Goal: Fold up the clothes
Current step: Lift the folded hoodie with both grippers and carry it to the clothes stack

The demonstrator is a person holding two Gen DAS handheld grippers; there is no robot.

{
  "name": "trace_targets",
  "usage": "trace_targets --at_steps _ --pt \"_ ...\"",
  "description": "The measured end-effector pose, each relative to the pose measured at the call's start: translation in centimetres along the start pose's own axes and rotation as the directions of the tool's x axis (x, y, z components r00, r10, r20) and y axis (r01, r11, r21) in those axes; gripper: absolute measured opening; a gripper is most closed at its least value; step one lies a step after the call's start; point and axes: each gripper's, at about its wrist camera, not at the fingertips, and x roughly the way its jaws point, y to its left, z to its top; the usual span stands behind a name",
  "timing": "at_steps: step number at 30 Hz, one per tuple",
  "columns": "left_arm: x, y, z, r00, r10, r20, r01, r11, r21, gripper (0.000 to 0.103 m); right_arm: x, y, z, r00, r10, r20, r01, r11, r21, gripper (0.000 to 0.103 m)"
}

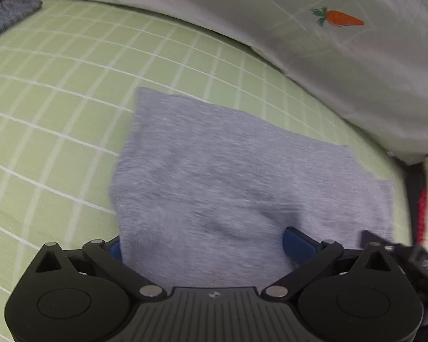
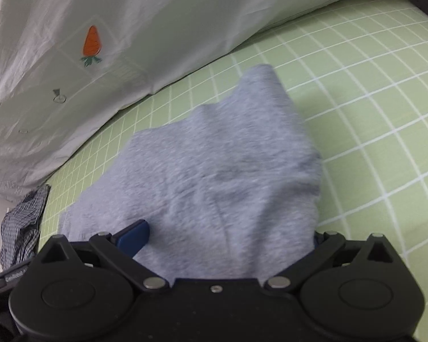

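Left wrist view: left tongs [image 1: 205, 245] gape wide over the grey garment [image 1: 228, 176] on the green checked bed [image 1: 57, 91] — cloth seemingly loose between them. Right tongs [image 2: 228, 236] likewise spread astride it.

Heather-grey garment [image 1: 228, 176] on green white-gridded sheet [image 1: 57, 99]; pale quilt [image 2: 71, 14] with orange carrot [image 2: 92, 41].

soft heathered grey knit garment [image 1: 214, 171] on smooth green checked cotton sheet [image 1: 57, 85]; matt black plastic claw [image 1: 205, 245]
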Motion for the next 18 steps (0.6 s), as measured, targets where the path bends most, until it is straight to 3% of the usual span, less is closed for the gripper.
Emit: trace_targets --at_steps 1,2,3,4,7,11,18 --pt "-0.1 -0.3 -0.3 1.0 0.014 0.007 -0.014 1.0 -0.008 0.078 0.0 0.4 -0.2 1.0 0.006 -0.002 -0.006 1.0 -0.007 0.093" --pt "-0.4 -0.5 -0.5 0.999 0.041 0.014 -0.041 0.999 0.002 0.07 -0.3 0.7 -0.4 1.0 0.014 0.001 -0.014 1.0 -0.014 0.073" --pt "-0.8 -0.5 -0.8 0.999 0.043 0.019 -0.043 0.999 -0.007 0.054 -0.7 0.8 -0.6 0.999 0.031 0.006 -0.031 0.999 -0.005 0.053" --pt "-1.3 -0.4 -1.0 0.999 0.041 0.023 -0.041 0.999 -0.018 0.044 -1.3 0.7 -1.0 0.998 0.059 0.014 -0.059 0.998 0.022 0.046" --pt "-3.3 0.3 -2.0 0.999 -0.017 0.034 0.021 0.995 -0.093 0.031 -3.2 0.5 -1.9 0.994 0.106 0.036 -0.109 0.992 0.065 0.039" --pt "-6.3 -1.4 -4.8 0.995 -0.078 0.054 0.082 0.993 -0.082 0.028 -6.7 -0.6 -3.7 0.987 0.145 0.076 -0.153 0.981 0.121 0.033" --pt "-9.8 -7.6 -9.5 0.984 -0.163 0.072 0.156 0.984 0.09 0.027 -15.5 -4.1 -7.7 0.968 0.133 0.214 -0.176 0.964 0.199 0.031"
